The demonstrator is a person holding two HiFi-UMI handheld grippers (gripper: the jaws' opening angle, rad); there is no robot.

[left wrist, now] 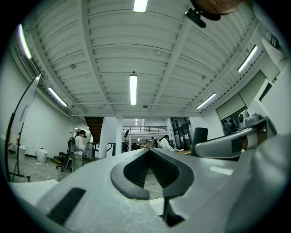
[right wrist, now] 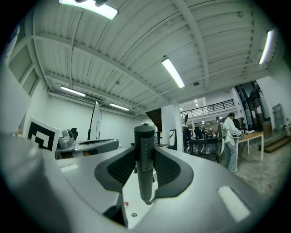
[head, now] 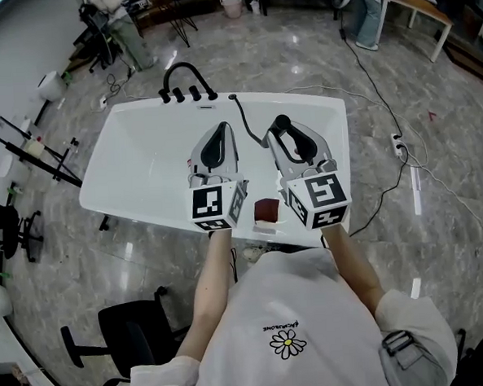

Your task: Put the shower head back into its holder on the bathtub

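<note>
My right gripper [right wrist: 145, 148] is clamped on the shower head [right wrist: 144, 159]. Its dark handle stands upright between the pads, and the jaws sit partly apart around it. In the head view that gripper hangs over the right half of the tub [head: 336, 133]. The hose [head: 242, 117] runs from it to the far rim, just right of the black taps [head: 188, 92]. My left gripper [left wrist: 149, 152] is just beside it on the left, jaws closed tip to tip, holding nothing.
</note>
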